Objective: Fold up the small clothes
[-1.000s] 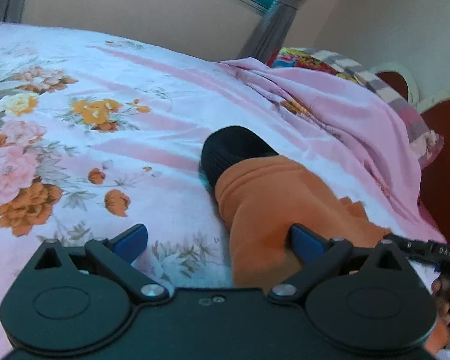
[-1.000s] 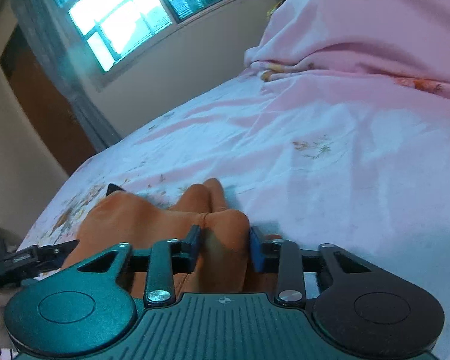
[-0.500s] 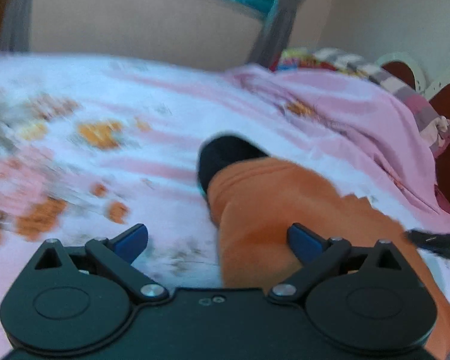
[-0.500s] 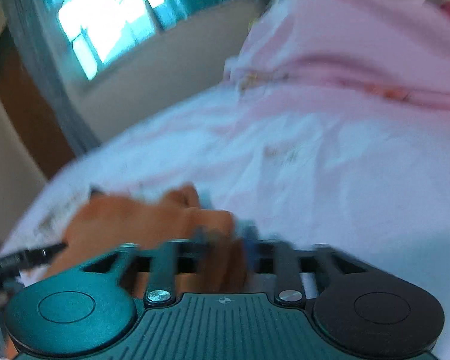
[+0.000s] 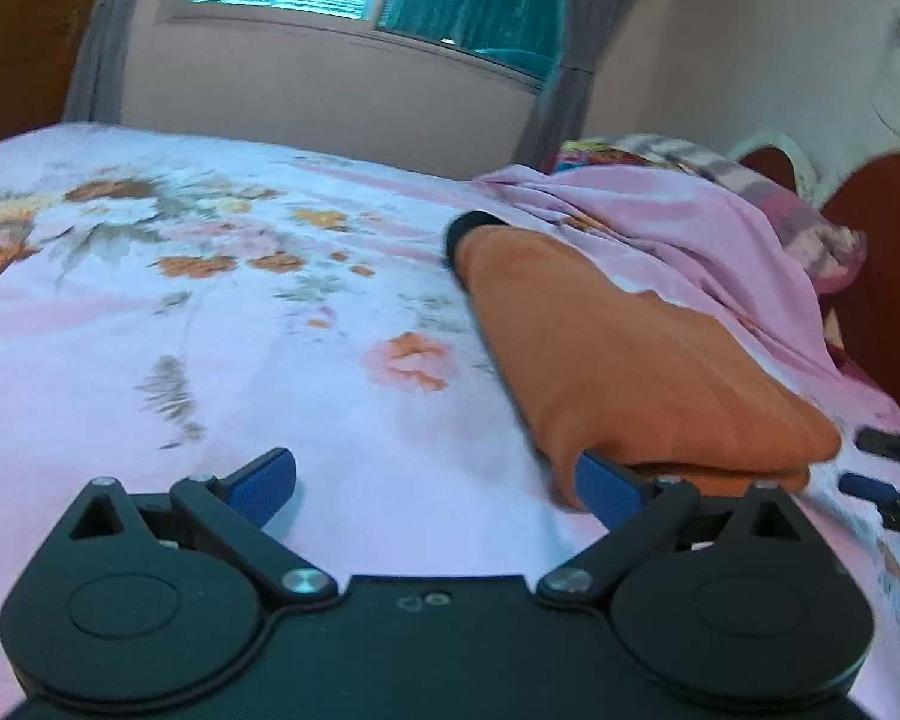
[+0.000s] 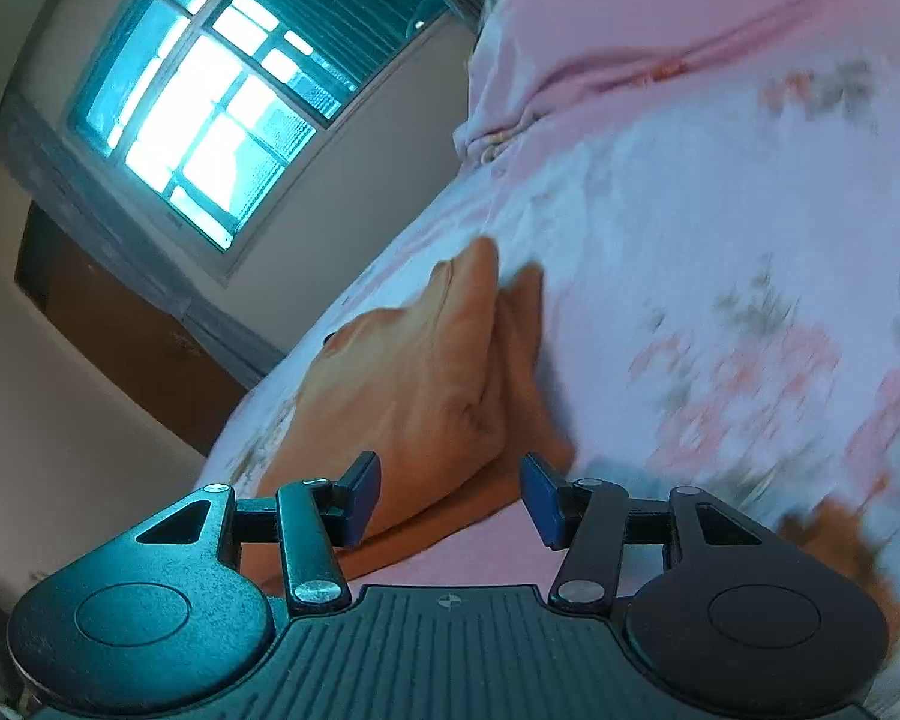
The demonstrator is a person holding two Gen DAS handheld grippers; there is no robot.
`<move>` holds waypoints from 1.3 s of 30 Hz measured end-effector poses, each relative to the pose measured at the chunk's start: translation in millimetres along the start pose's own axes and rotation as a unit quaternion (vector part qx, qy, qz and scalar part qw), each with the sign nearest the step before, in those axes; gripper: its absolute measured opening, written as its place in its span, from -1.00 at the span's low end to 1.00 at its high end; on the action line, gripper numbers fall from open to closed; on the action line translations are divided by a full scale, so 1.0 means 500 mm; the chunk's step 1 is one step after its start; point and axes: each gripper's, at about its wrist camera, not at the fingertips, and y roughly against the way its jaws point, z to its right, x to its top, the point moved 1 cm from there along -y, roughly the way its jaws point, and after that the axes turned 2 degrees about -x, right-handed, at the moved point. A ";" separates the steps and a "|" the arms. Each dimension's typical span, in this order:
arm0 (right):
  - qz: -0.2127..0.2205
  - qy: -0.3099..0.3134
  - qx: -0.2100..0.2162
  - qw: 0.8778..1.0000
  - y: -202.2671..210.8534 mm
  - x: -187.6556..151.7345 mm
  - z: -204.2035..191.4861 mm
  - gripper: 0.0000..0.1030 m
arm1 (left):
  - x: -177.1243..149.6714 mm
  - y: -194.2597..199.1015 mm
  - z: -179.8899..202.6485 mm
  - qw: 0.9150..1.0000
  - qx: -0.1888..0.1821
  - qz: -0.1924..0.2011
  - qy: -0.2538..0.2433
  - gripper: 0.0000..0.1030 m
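Note:
A folded orange garment with a black cuff at its far end lies on the floral bed sheet. My left gripper stands wide open with only sheet between its fingers, and its right pad sits at the garment's near corner. In the right wrist view the orange garment lies in folds just ahead of my right gripper. Its jaws are opening; the garment's near edge lies between the pads, which do not press it. The right gripper's tips show at the left view's right edge.
A crumpled pink blanket is heaped at the head of the bed, against a dark wooden headboard. A window and grey curtains stand behind the bed's far edge. Floral sheet spreads to the right of the garment.
My right gripper went from shut on the orange garment to open and has rolled. Both grippers drew back, so the garment now lies farther off; in the left view it sits more to the right.

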 end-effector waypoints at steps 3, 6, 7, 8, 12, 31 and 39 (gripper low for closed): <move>-0.005 -0.018 0.007 1.000 -0.022 -0.004 -0.009 0.02 | 0.003 -0.032 0.030 0.999 0.013 -0.023 -0.019 0.90; -0.012 -0.044 0.008 0.999 -0.054 0.008 -0.002 0.02 | -0.006 -0.061 0.046 0.998 0.024 -0.040 -0.031 0.90; -0.015 -0.047 0.008 0.999 -0.067 0.013 -0.001 0.02 | -0.006 -0.066 0.048 0.999 0.020 -0.037 -0.026 0.90; -0.019 -0.044 0.005 0.999 -0.082 0.014 -0.002 0.02 | -0.005 -0.072 0.054 0.999 0.017 -0.038 -0.027 0.90; -0.017 -0.035 -0.014 0.999 -0.113 0.011 -0.010 -0.74 | -0.009 -0.107 0.074 0.996 0.027 -0.062 -0.052 0.91; -0.003 0.003 -0.061 0.998 -0.083 -0.004 0.020 -0.78 | -0.007 -0.096 0.016 0.998 0.031 -0.041 0.036 0.93; -0.006 0.011 -0.051 0.999 -0.084 -0.009 0.025 -0.78 | -0.020 -0.021 -0.017 0.998 0.025 -0.032 0.046 0.89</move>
